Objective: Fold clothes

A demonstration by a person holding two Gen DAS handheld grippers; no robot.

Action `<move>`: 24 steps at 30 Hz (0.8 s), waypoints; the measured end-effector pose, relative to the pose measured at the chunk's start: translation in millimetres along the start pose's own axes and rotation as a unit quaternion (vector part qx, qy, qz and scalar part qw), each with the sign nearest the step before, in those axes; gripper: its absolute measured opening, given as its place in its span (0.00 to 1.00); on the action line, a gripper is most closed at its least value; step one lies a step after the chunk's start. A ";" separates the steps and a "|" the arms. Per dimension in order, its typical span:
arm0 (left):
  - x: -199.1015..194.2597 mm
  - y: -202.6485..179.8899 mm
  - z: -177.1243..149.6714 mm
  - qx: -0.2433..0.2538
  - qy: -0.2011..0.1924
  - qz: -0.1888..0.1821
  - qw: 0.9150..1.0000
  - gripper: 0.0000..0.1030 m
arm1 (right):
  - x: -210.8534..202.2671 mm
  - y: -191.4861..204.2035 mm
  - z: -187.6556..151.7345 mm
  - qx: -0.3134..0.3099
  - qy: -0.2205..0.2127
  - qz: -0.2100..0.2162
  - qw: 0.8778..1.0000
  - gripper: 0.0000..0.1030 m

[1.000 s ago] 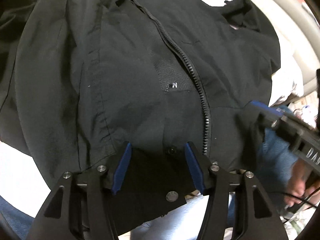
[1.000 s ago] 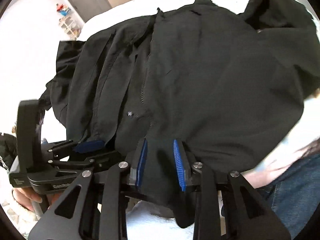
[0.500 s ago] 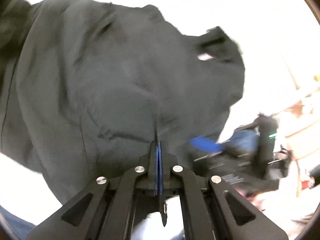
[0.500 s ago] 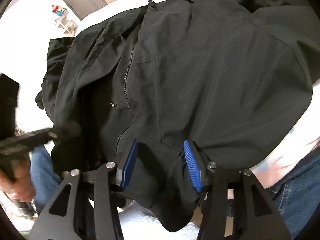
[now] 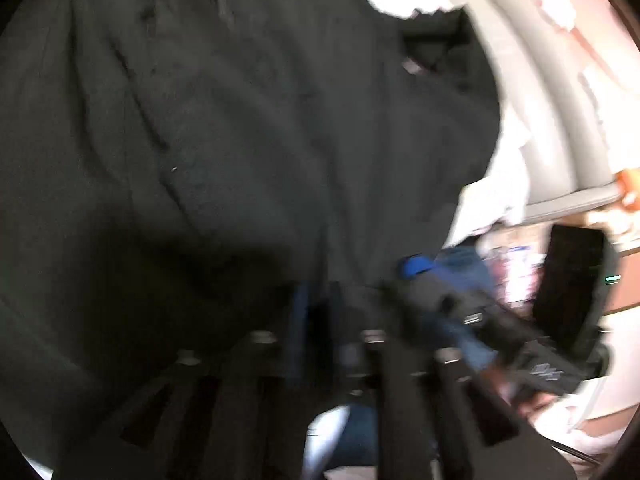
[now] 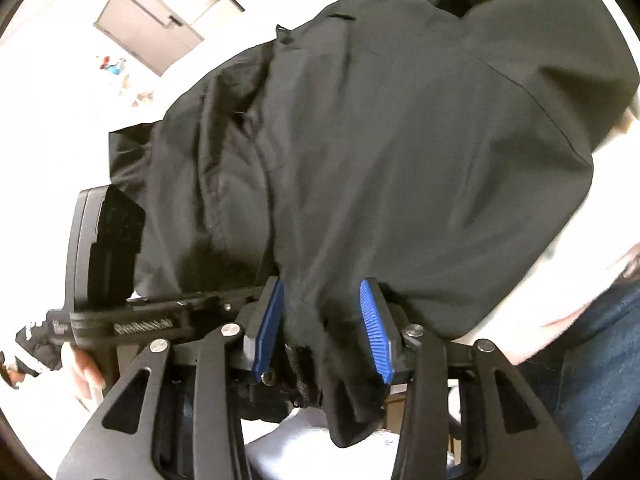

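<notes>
A black zip jacket [image 6: 400, 160] lies spread over a white surface and fills most of both views. My right gripper [image 6: 322, 312] stands open at the jacket's near hem, and a bunch of hem cloth hangs between its blue pads [image 6: 374, 328]. The left wrist view is blurred: the left gripper [image 5: 320, 308] has its jaws close together with dark jacket [image 5: 240, 140] cloth in the narrow gap, and I cannot make out whether it grips. In the right wrist view, the left gripper [image 6: 240, 300] reaches in from the left at the same hem. The right gripper [image 5: 412, 270] shows blurred at the hem.
A white bed-like surface [image 6: 60, 120] extends past the jacket, with a grey door [image 6: 148, 28] beyond it. A grey padded rail [image 5: 552, 120] curves along the right. The person's jeans [image 6: 600, 360] and a hand [image 6: 84, 368] are close behind the grippers.
The left jaws went from wide open to fully shut on the hem and now stand slightly apart. The right jaws have narrowed a little since half a second ago. Both grippers shifted along the hem.
</notes>
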State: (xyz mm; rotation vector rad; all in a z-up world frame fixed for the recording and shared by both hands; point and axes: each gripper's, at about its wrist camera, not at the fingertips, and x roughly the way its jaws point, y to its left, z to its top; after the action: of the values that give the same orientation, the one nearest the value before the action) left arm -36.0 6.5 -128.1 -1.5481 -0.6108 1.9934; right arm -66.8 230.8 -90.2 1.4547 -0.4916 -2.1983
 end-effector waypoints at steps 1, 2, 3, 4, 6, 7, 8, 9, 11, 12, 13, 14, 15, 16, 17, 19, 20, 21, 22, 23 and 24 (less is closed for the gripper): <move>-11.8 0.9 -2.7 0.002 -0.018 -0.003 1.000 0.45 | 2.7 5.7 -0.4 -0.008 0.006 0.017 1.000 0.43; -23.6 1.8 -5.3 0.005 -0.036 -0.006 0.999 0.45 | 5.4 11.1 -1.6 -0.018 0.010 0.031 0.999 0.47; -35.3 2.6 -8.0 0.007 -0.054 -0.009 0.998 0.45 | 9.9 17.8 -2.2 -0.031 0.017 0.038 0.999 0.47; -47.1 3.5 -10.7 0.009 -0.072 -0.013 0.997 0.45 | 15.7 25.3 -2.3 -0.046 0.026 0.040 0.998 0.48; -61.5 10.9 -16.6 0.010 -0.088 0.003 0.996 0.45 | 27.5 35.5 -4.9 -0.067 0.039 0.031 0.996 0.50; -60.0 19.8 -20.2 0.005 -0.077 0.031 0.997 0.44 | 34.3 37.5 -5.7 -0.072 0.045 0.022 0.996 0.52; -57.1 29.5 -22.8 -0.004 -0.063 0.057 0.996 0.39 | 41.7 38.0 -5.9 -0.075 0.050 0.010 0.996 0.52; -52.7 41.1 -26.6 -0.017 -0.049 0.081 0.995 0.36 | 48.8 38.1 -5.6 -0.078 0.057 -0.006 0.995 0.52; -47.7 58.8 -34.6 -0.037 -0.035 0.106 0.993 0.25 | 59.7 38.7 -5.4 -0.084 0.069 -0.039 0.993 0.38; -49.1 61.1 -37.6 -0.040 -0.039 0.098 0.994 0.25 | 61.4 39.7 -6.4 -0.088 0.072 -0.053 0.992 0.36; -51.7 60.3 -38.2 -0.039 -0.042 0.091 0.994 0.25 | 59.6 40.8 -5.6 -0.089 0.072 -0.054 0.992 0.35; -54.9 58.0 -37.8 -0.036 -0.045 0.086 0.995 0.26 | 55.5 41.9 -3.6 -0.088 0.070 -0.046 0.993 0.35; -62.3 53.6 -33.7 -0.025 -0.052 0.085 0.995 0.26 | 51.4 43.1 -1.5 -0.087 0.068 -0.038 0.993 0.35; -70.4 48.2 -26.9 -0.009 -0.062 0.088 0.994 0.26 | 46.9 44.5 2.6 -0.085 0.064 -0.026 0.994 0.35; -77.8 42.9 -19.6 0.006 -0.072 0.090 0.993 0.26 | 41.9 47.4 10.6 -0.084 0.057 -0.011 0.995 0.35; -90.6 38.2 6.6 0.021 -0.088 0.093 0.992 0.26 | 37.3 57.3 30.8 -0.096 0.044 0.006 0.994 0.35; -96.7 36.4 20.7 0.027 -0.096 0.094 0.991 0.27 | 38.9 63.9 44.0 -0.106 0.040 0.009 0.994 0.35; -102.9 34.7 34.9 0.033 -0.104 0.095 0.989 0.28 | 42.2 70.2 57.4 -0.116 0.037 0.008 0.993 0.35; -109.0 32.9 49.0 0.039 -0.112 0.096 0.988 0.28 | 48.5 76.6 71.1 -0.125 0.037 0.008 0.991 0.35; -112.0 35.8 61.9 0.043 -0.114 0.101 0.987 0.28 | 56.9 83.0 84.8 -0.133 0.039 0.009 0.990 0.35; -113.4 40.7 74.3 0.046 -0.115 0.109 0.986 0.28 | 65.3 89.4 98.6 -0.141 0.041 0.009 0.989 0.35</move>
State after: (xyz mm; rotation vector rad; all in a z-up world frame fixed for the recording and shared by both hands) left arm -91.5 -100.7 -54.2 -1.3916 -0.4459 2.3521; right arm -164.4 124.6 -55.6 1.3728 -0.1566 -2.0843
